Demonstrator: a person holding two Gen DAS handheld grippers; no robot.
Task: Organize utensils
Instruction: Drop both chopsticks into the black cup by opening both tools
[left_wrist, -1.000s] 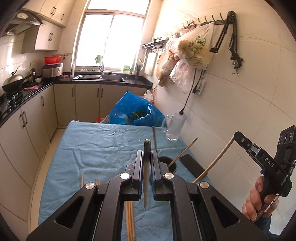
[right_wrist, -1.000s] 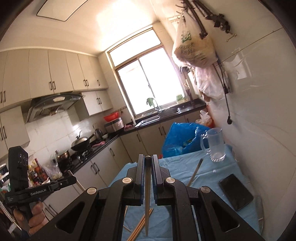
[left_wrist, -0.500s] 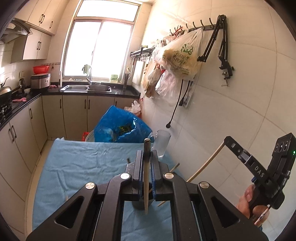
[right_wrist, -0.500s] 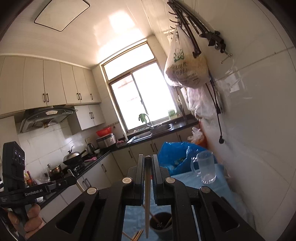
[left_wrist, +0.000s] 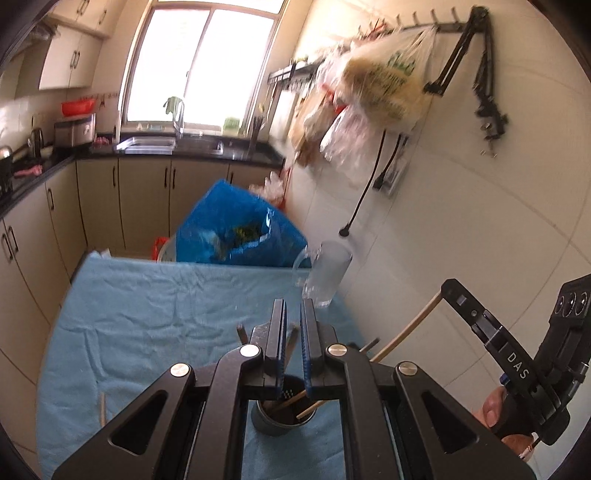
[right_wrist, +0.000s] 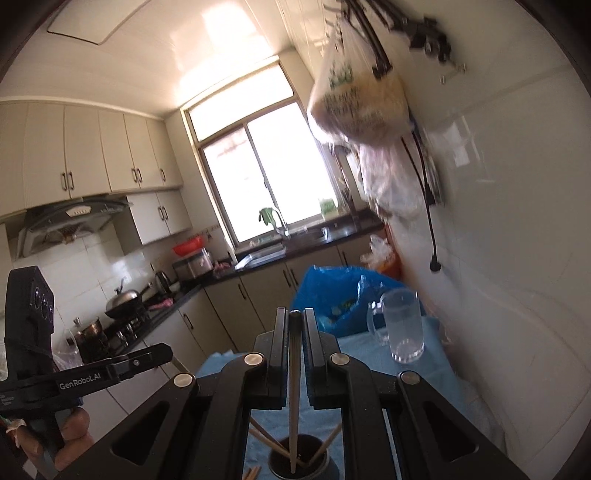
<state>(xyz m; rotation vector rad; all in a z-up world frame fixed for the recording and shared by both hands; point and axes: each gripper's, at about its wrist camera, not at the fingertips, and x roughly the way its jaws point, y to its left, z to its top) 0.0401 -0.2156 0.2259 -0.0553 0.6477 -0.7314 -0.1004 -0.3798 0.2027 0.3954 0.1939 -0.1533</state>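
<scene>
**A:** Where are the utensils?

**B:** A pale chopstick (right_wrist: 294, 387) stands almost upright, its lower end inside a dark round holder (right_wrist: 297, 463). Several other chopsticks (left_wrist: 291, 400) lean in that holder. The holder stands on a table under a blue cloth (left_wrist: 147, 314), towards the table's near edge on the side by the wall.

**A:** What holds the chopstick?

**B:** The right gripper (right_wrist: 294, 317) pinches it between its two fingers, directly above the holder. A hand (left_wrist: 491, 413) grasps that gripper's handle.

**A:** And the other one?

**B:** The left gripper (left_wrist: 293, 306) is also above the holder, jaws drawn close with only a narrow slot between them. A sliver of stick shows through the slot. I cannot tell whether it is pinched or just stands behind.

**A:** Anything else on the table?

**B:** A loose chopstick (left_wrist: 102, 410) lies on the cloth near the left edge. A clear glass mug (left_wrist: 327, 273) stands at the far corner beside the tiled wall. A blue plastic bag (left_wrist: 229, 229) sits just past the far edge.
</scene>
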